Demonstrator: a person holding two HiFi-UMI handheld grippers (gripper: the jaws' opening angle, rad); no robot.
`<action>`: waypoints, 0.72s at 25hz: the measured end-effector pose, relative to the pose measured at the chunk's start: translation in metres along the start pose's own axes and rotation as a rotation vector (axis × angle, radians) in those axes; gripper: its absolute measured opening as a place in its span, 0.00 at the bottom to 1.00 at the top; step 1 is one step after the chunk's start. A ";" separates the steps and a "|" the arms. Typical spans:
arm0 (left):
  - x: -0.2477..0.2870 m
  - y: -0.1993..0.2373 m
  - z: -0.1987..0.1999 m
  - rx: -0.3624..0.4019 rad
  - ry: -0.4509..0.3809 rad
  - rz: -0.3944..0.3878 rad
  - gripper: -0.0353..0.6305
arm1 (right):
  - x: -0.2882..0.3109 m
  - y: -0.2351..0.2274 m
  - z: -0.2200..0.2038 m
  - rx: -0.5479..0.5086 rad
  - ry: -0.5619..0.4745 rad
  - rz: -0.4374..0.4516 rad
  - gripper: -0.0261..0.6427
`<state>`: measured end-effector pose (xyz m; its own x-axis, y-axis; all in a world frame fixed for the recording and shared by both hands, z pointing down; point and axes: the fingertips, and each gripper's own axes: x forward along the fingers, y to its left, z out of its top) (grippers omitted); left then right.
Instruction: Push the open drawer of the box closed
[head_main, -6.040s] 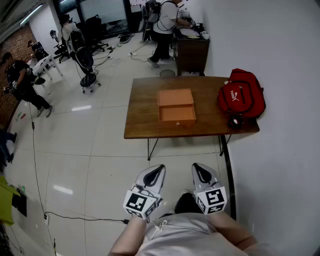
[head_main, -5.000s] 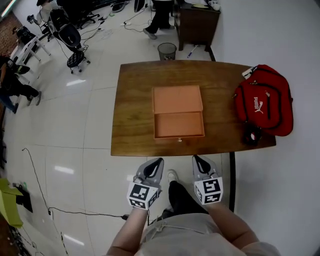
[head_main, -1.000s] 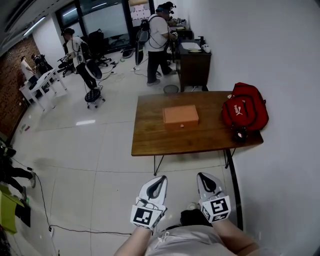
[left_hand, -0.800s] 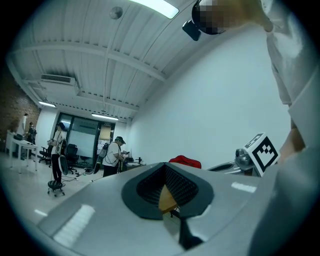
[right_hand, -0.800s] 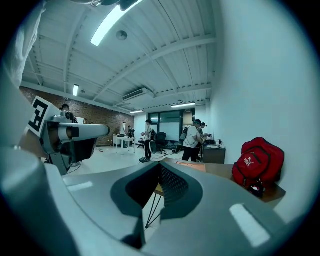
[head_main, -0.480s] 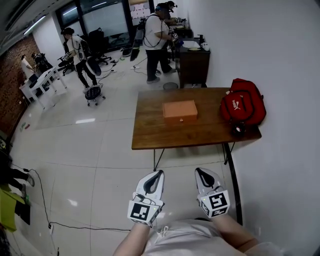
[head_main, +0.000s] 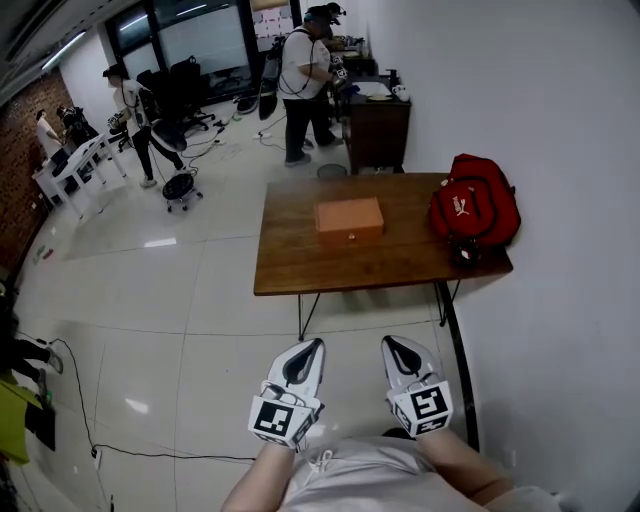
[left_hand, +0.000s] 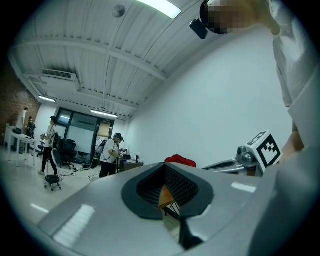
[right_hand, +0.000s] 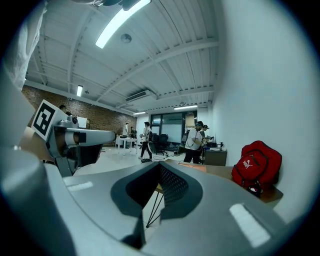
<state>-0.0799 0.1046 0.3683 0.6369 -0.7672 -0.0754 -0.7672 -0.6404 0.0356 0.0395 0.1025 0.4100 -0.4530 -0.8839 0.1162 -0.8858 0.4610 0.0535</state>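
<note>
My left gripper (head_main: 316, 344) and right gripper (head_main: 389, 342) are pinched together, empty. Far: one rectangular orange box (head_main: 349, 219), one wooden table (head_main: 300, 268).

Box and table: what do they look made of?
The box looks like matte orange card or leatherette: the colour is flat with no shine, but it is too far off to settle. The table top looks like brown wood or veneer, with a smooth surface and a slight sheen.

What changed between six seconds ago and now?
The drawer of the box, open earlier, is now closed. The person has backed away from the table. The red backpack stayed at its right end; left hand-held gripper and right hand-held gripper remain shut, empty.
</note>
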 end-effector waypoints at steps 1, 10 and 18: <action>0.000 -0.001 -0.001 -0.002 0.003 -0.002 0.06 | 0.000 0.000 0.001 -0.001 -0.003 -0.001 0.05; 0.002 -0.002 -0.011 -0.013 0.039 -0.011 0.06 | 0.001 0.002 0.003 -0.003 -0.008 0.007 0.05; 0.003 0.000 -0.015 -0.004 0.058 -0.010 0.06 | 0.003 0.000 0.003 0.004 0.000 0.007 0.05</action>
